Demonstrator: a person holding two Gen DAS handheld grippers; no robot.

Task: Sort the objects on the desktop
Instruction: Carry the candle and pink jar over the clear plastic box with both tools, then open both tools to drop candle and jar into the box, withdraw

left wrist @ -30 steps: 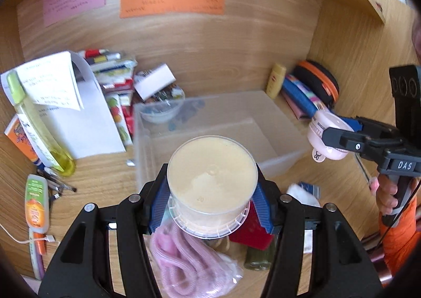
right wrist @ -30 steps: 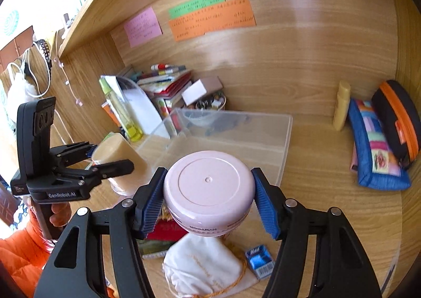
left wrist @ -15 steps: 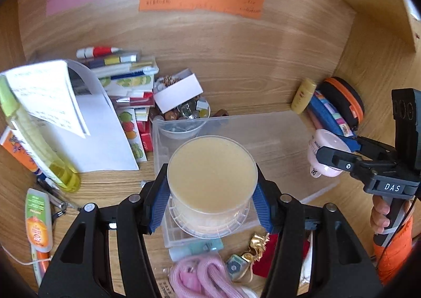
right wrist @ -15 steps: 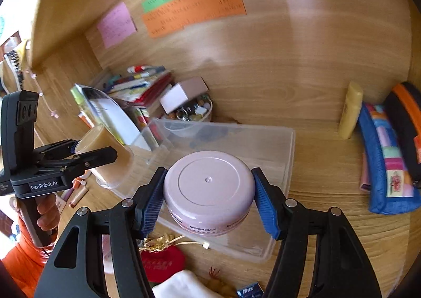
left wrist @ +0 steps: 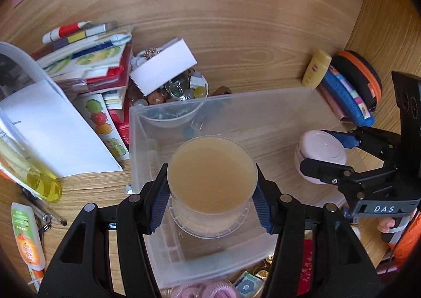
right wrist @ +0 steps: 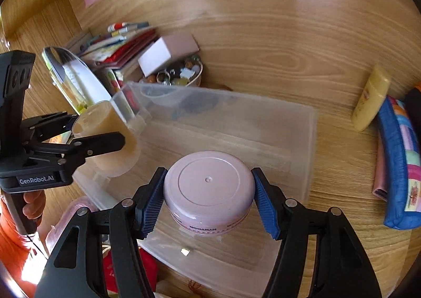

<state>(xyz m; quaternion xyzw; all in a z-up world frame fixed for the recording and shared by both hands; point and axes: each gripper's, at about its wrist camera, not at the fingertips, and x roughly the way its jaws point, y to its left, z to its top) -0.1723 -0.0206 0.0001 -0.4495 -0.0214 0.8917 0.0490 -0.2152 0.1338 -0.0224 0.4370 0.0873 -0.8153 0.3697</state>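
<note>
While both of my tools hang over the clear plastic bin (left wrist: pixel 302 103), each one is pinching its own container. My left gripper (left wrist: pixel 211 205) has its blue pads (left wrist: pixel 159 200) pressed against the sides of a beige jar (left wrist: pixel 211 171) with a clear flanged base; in the left wrist view the jar sits over the bin's floor, toward the bin's 9 o'clock side. My right gripper (right wrist: pixel 209 208) is clamped on a pink jar (right wrist: pixel 209 187), round lid facing the camera, dark lettering along its lower edge. In the left wrist view that pink jar (left wrist: pixel 319 155) shows at 3 o'clock of the beige one, over the bin's right part, and well apart from it. I cannot tell whether either jar touches the bin's floor

Around the bin, on the wooden desk (right wrist: pixel 263 48): a small bowl of trinkets (left wrist: pixel 184 90) just beyond the far wall at 12 o'clock, with a white box (left wrist: pixel 163 67) tilted over it; a stack of books (left wrist: pixel 89 58) at 10 o'clock; a yellow tube (right wrist: pixel 371 98) leaning on the back panel at 2 o'clock, next to a blue patterned pouch (right wrist: pixel 397 161). From the right wrist view, the left gripper (right wrist: pixel 102 137) with the beige jar (right wrist: pixel 113 145) is at 9 o'clock, a hand (right wrist: pixel 33 203) on its handle
</note>
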